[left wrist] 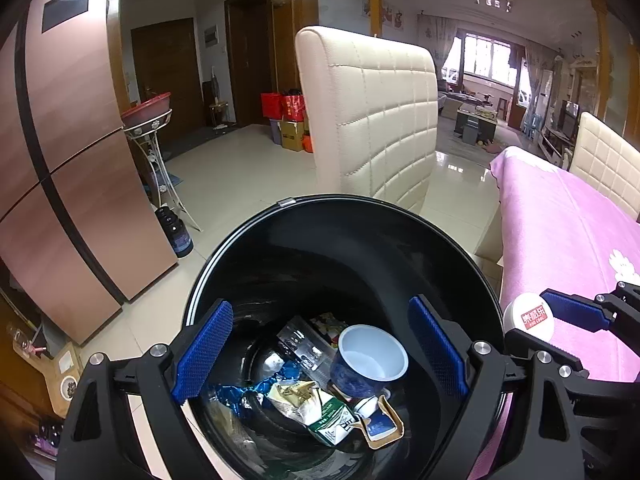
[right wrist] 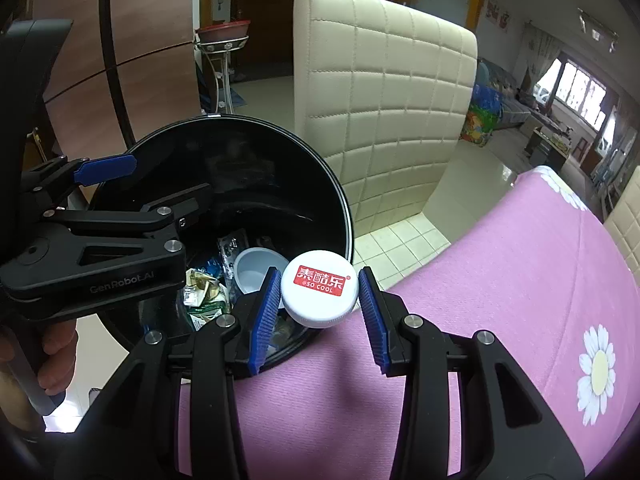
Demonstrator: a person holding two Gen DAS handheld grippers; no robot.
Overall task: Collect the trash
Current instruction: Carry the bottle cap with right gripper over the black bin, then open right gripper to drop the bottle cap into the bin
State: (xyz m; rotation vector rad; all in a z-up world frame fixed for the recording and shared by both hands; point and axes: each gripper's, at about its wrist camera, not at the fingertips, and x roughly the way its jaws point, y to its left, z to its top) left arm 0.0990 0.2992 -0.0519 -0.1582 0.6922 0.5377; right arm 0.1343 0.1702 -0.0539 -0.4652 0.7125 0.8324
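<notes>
Trash bin bottom half-hidden; white cap between right tool's parted pads.

Left tongs gape; right tongs part-open.

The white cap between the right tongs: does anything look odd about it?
Yes. The white cap touches only the left pad; a gap shows beside the other, so the right tongs are open and do not clamp it. It sits at the bin rim, half over the pink cloth.
</notes>
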